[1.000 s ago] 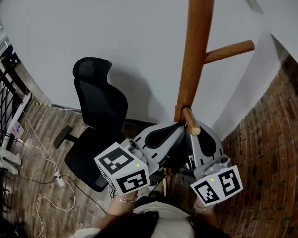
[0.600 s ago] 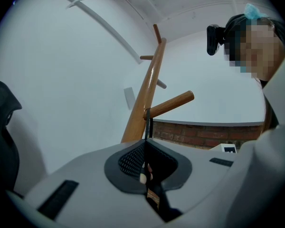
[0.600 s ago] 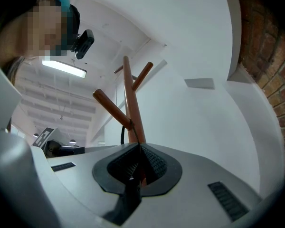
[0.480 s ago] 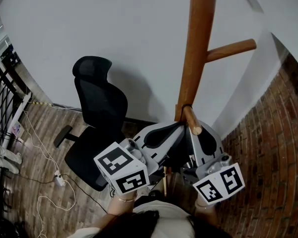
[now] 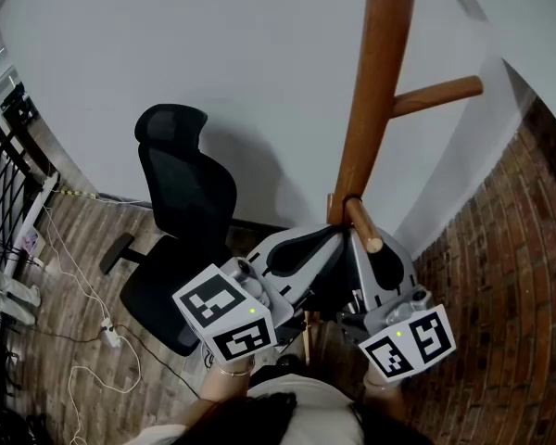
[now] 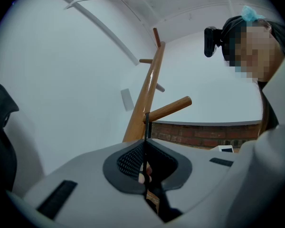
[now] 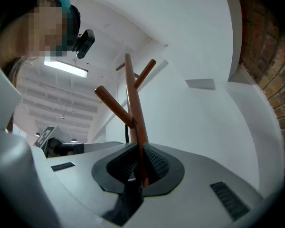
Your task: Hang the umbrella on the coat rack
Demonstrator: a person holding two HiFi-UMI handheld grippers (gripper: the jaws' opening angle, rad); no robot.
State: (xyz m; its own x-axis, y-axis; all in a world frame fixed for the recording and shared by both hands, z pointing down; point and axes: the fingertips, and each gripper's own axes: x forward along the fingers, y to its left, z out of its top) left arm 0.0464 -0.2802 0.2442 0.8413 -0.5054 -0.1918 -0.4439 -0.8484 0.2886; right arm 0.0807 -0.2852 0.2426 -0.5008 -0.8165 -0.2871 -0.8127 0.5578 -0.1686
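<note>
Both grippers stay almost still. Close by, the left gripper [image 6: 145,148] jaws pinch a thin black strap [image 6: 146,132]. The right gripper [image 7: 138,163] jaws squeeze the dark umbrella [image 7: 126,198]. Farther up, the strap loops over a peg [image 6: 168,108] of the coat rack [image 5: 371,82].

The coat rack [image 5: 361,128] stands on the floor [image 5: 83,248] against the wall [image 5: 213,54], with the office chair [image 5: 181,211] to its left. A strap [image 5: 347,198] loops over the rack's lowest peg [image 5: 363,227], beside the pole.
</note>
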